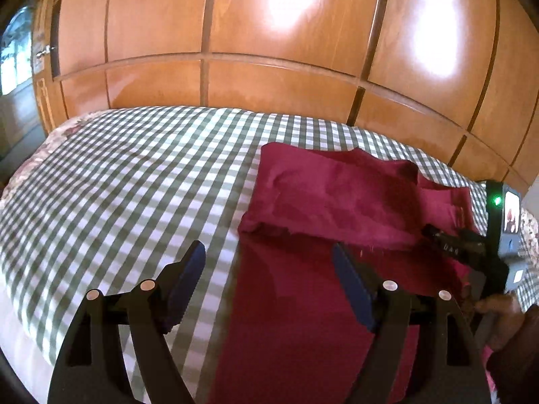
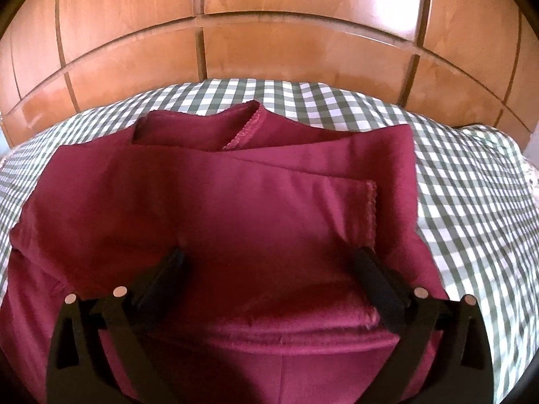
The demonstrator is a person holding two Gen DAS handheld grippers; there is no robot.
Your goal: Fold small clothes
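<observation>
A dark red garment [image 1: 323, 195] lies partly folded on a green-and-white checked bedcover [image 1: 128, 175]. In the left wrist view my left gripper [image 1: 269, 259] is open, held above the garment's left edge, its right finger over the cloth and its left finger over the bedcover. The right gripper's body [image 1: 471, 249] shows at the garment's right side. In the right wrist view the garment [image 2: 215, 208] fills the middle, with folded layers and a stitched hem on top. My right gripper [image 2: 269, 262] is open just above it, holding nothing.
A wooden panelled wardrobe [image 1: 269, 33] stands right behind the bed and also shows in the right wrist view [image 2: 286, 50]. A floral blanket edge [image 1: 57, 138] shows at the bed's left side. Checked bedcover [image 2: 471, 202] lies to the garment's right.
</observation>
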